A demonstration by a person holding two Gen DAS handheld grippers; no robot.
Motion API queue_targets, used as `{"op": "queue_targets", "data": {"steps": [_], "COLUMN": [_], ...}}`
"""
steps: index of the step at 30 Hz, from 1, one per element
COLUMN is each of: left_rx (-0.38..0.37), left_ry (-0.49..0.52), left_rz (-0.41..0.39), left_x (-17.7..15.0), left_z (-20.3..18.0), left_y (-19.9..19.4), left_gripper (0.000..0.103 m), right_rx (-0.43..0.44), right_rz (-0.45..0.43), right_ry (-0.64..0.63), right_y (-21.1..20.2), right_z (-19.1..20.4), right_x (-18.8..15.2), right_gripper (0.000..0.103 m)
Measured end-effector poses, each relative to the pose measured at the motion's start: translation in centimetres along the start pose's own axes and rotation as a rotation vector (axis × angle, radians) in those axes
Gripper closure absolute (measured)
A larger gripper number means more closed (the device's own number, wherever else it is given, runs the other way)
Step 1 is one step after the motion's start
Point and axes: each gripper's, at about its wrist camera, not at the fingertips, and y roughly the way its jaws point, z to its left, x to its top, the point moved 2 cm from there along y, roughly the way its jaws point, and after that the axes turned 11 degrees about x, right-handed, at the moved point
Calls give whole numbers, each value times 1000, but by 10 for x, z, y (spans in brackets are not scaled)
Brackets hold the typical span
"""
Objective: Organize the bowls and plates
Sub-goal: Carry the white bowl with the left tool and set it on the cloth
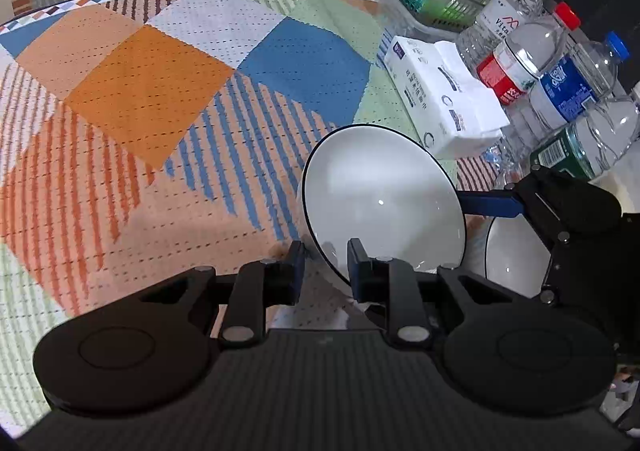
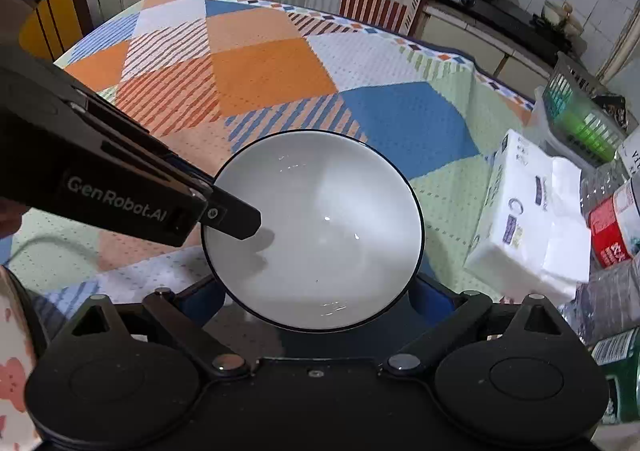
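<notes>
Your left gripper (image 1: 325, 257) has its fingers closed on the near-left rim of the white bowl (image 1: 380, 195), one blue pad outside the wall and one inside. That bowl sits on the patterned cloth (image 1: 160, 91), its black-edged mouth facing up. To the right of the bowl, your right gripper (image 1: 488, 203) reaches in, a blue finger touching the bowl's right rim. In the right wrist view the bowl (image 2: 320, 235) lies between that gripper's wide-spread fingers (image 2: 430, 297); whether the pads press on its wall, you cannot tell. Right of the bowl lies a tissue pack (image 2: 524, 211), with plastic bottles (image 1: 560, 79) beyond it.
</notes>
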Motion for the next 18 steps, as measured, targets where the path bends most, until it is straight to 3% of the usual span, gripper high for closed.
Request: {"op": "queue_targets", "data": {"steps": [8, 18], "left_rx": [-24, 49], "left_ry": [-26, -110], "left_rz": [33, 11], "left_x": [-10, -40], "left_z": [25, 81], "left_y": [-51, -103], "left_gripper": [82, 82], "right_rx": [21, 91], "right_rz": [-39, -140], "right_ry": [-33, -149], "right_y": [-31, -49], "right_z": [40, 112], "right_x": [8, 24], "right_gripper": [4, 4]}}
